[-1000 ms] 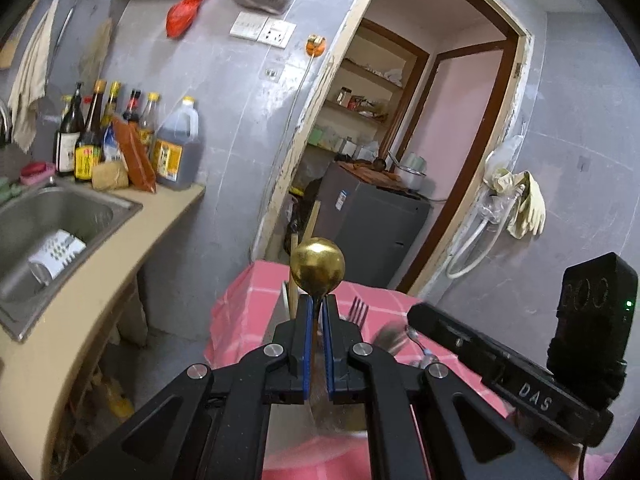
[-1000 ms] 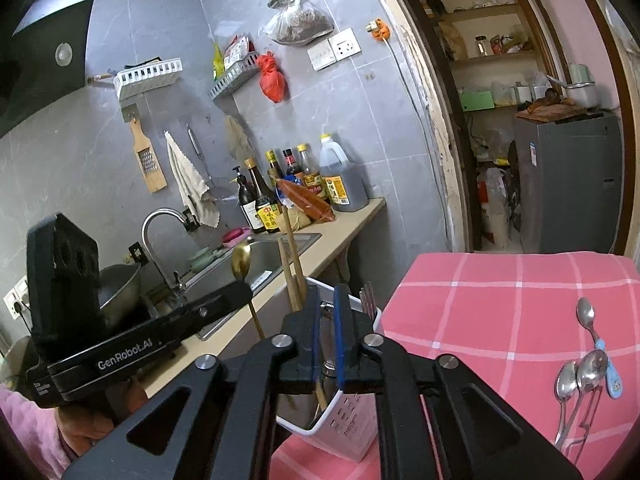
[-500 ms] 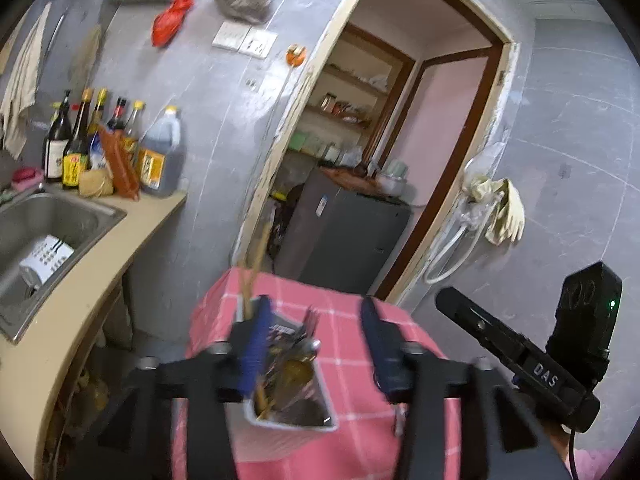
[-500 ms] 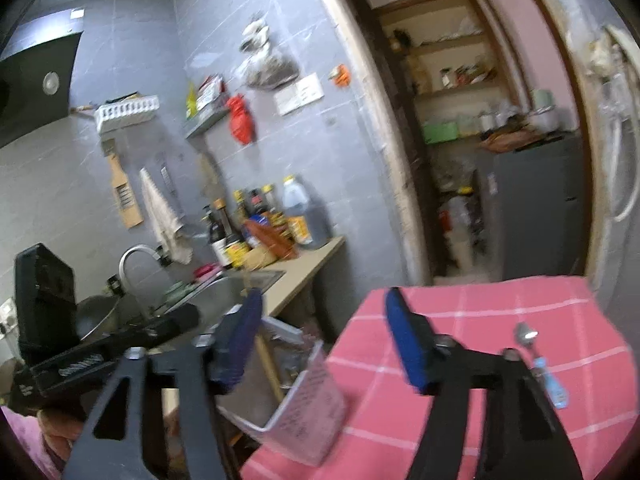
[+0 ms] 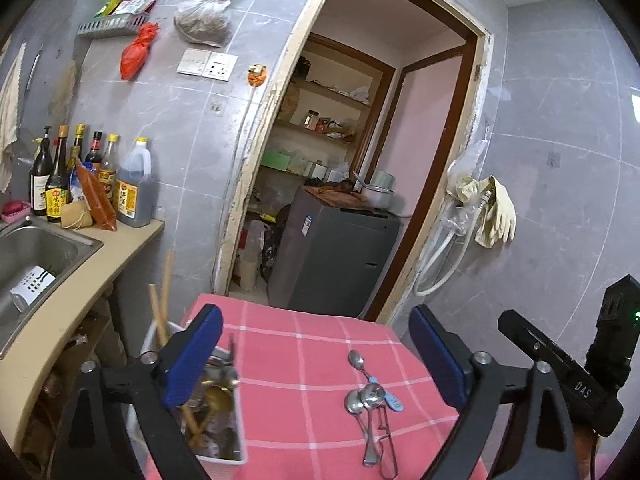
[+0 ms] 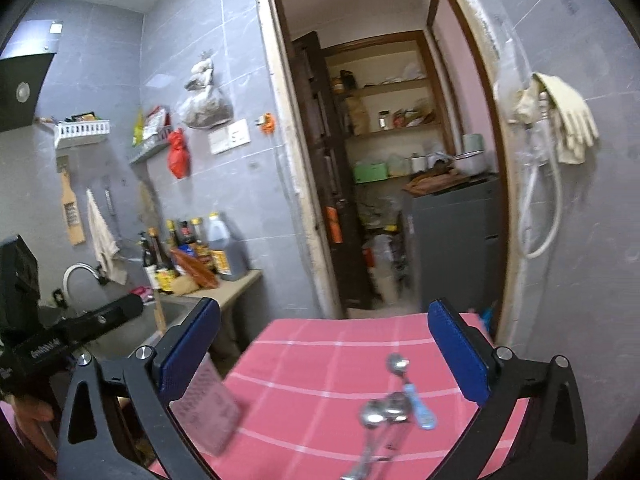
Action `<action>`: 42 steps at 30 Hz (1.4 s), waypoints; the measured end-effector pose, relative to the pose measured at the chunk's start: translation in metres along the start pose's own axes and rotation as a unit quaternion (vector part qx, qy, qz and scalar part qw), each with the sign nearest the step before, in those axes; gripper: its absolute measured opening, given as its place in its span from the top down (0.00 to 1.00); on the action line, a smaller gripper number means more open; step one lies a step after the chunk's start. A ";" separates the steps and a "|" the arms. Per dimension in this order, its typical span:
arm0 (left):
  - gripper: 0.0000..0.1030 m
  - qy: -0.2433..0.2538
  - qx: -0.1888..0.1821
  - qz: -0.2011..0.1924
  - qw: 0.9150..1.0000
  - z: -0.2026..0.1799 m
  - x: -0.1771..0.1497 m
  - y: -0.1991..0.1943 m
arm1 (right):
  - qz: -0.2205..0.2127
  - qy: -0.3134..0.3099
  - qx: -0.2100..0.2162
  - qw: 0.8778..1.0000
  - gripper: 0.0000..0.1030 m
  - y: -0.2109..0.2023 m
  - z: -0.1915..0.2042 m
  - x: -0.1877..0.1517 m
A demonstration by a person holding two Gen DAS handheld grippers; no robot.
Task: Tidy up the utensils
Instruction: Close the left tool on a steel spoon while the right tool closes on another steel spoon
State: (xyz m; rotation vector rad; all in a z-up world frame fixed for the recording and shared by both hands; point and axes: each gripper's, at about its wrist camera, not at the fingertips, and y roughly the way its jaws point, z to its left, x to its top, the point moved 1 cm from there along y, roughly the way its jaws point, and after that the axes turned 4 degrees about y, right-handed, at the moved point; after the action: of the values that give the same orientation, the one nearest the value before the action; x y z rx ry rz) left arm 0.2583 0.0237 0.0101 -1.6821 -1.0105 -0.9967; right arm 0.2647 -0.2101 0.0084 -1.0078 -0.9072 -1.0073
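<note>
Utensils: spoons (image 5: 370, 398) lay clustered on the pink cloth (image 5: 304, 344), apart from the white holder (image 5: 224, 436) | left gripper (image 5: 316, 356) had just spread wide, nothing between jaws | right gripper (image 6: 324, 354) likewise released, empty | both likely freed to fetch spoons

Each of the 2 fisheye cameras rides behind its own tongs and looks forward and slightly down over the pink-checked table (image 5: 312, 344) toward the grey tiled wall and open doorway (image 5: 360, 160). The left view sits close above the utensil holder (image 5: 224, 436) at the table's left edge; the right view faces the doorway more squarely. Both share the table, the spoons (image 5: 370, 396), the doorway and the bottles (image 6: 192, 252) beside the sink.
</note>
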 end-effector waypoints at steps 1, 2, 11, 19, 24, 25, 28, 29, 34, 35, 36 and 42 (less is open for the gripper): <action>0.04 0.001 -0.001 -0.001 1.000 -0.005 -0.001 0.002 | 0.000 -0.003 -0.008 1.000 0.01 -0.003 -0.008 0.000; 0.02 0.003 -0.002 -0.001 1.000 -0.011 -0.003 0.005 | 0.002 -0.005 -0.013 1.000 0.01 -0.004 -0.013 0.001; 0.00 0.008 -0.007 0.036 0.999 -0.048 -0.027 0.044 | 0.034 -0.001 -0.044 0.998 0.01 0.000 -0.073 -0.007; 0.00 -0.007 0.001 0.107 0.994 -0.060 -0.068 0.100 | 0.097 0.031 -0.005 0.995 0.01 0.040 -0.124 -0.034; 0.00 0.000 0.009 0.142 0.990 -0.062 -0.095 0.133 | 0.140 0.048 0.014 0.989 0.01 0.072 -0.150 -0.061; 0.00 0.002 0.011 0.149 0.989 -0.062 -0.099 0.139 | 0.147 0.049 0.017 0.988 0.01 0.078 -0.153 -0.067; 0.00 0.005 0.015 0.164 0.986 -0.062 -0.110 0.154 | 0.165 0.053 0.026 0.984 0.01 0.093 -0.160 -0.082; 0.00 0.004 0.015 0.171 0.985 -0.061 -0.114 0.161 | 0.173 0.055 0.030 0.983 0.02 0.099 -0.162 -0.086; 0.03 -0.005 0.009 0.200 0.980 -0.056 -0.128 0.183 | 0.207 0.049 0.048 0.976 0.24 0.125 -0.166 -0.105; 0.09 -0.006 0.005 0.206 0.979 -0.055 -0.130 0.187 | 0.212 0.048 0.051 0.975 0.29 0.129 -0.166 -0.107; 0.15 -0.007 0.001 0.214 0.977 -0.055 -0.132 0.191 | 0.221 0.046 0.058 0.972 0.32 0.135 -0.165 -0.111; 0.36 -0.007 -0.019 0.246 0.969 -0.055 -0.147 0.212 | 0.258 0.032 0.086 0.962 0.55 0.159 -0.157 -0.129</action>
State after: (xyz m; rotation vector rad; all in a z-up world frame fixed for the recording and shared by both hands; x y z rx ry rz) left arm 0.3942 -0.1101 -0.1712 -1.8490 -0.5379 -0.6779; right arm 0.4007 -0.2969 -0.1929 -0.9870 -0.6169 -0.5082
